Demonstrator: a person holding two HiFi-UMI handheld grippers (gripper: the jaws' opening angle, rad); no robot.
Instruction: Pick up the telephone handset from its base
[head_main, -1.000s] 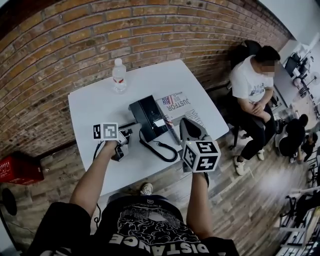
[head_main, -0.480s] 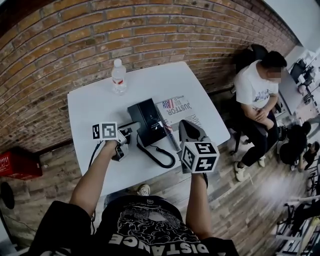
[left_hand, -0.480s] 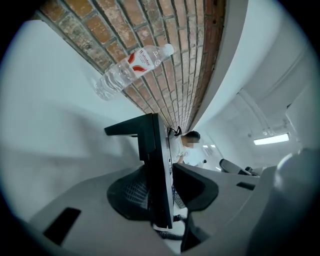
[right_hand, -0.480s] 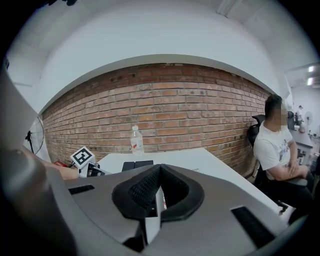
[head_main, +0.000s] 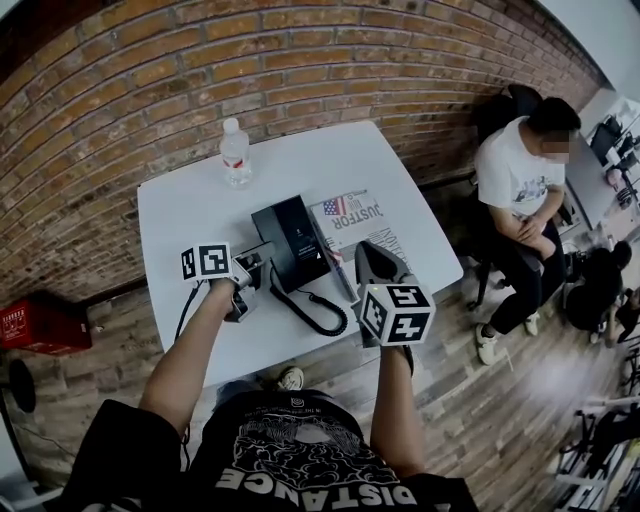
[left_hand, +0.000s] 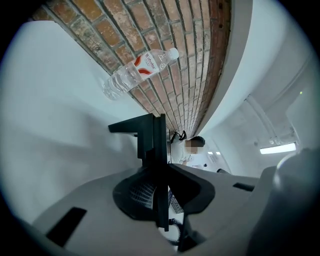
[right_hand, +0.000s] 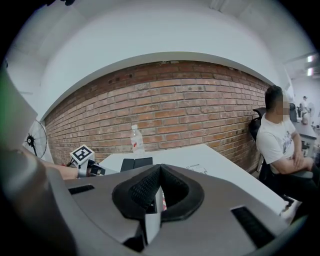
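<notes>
A black telephone base (head_main: 292, 232) sits mid-table, its coiled cord (head_main: 312, 312) looping toward the front edge. The handset (head_main: 257, 260) lies along the base's left side. My left gripper (head_main: 247, 273), rolled on its side, reaches in from the left. Its jaws have just been closing and now press on the dark handset (left_hand: 159, 150), which runs between the pads of the left gripper (left_hand: 161, 200). My right gripper (head_main: 366, 252) hovers right of the cord with nothing in it. In its own view the right gripper (right_hand: 159, 175) has its pads together and the base (right_hand: 136, 163) beyond them.
A water bottle (head_main: 236, 152) stands at the back of the white table (head_main: 190, 215) near the brick wall. A printed sheet with a flag (head_main: 350, 212) lies right of the phone. A person sits on a chair (head_main: 525, 170) at the right. A red box (head_main: 35, 325) is on the floor at the left.
The left gripper's jaws have drawn together round the handset. Both hands have stayed almost where they were, and the phone has not moved.
</notes>
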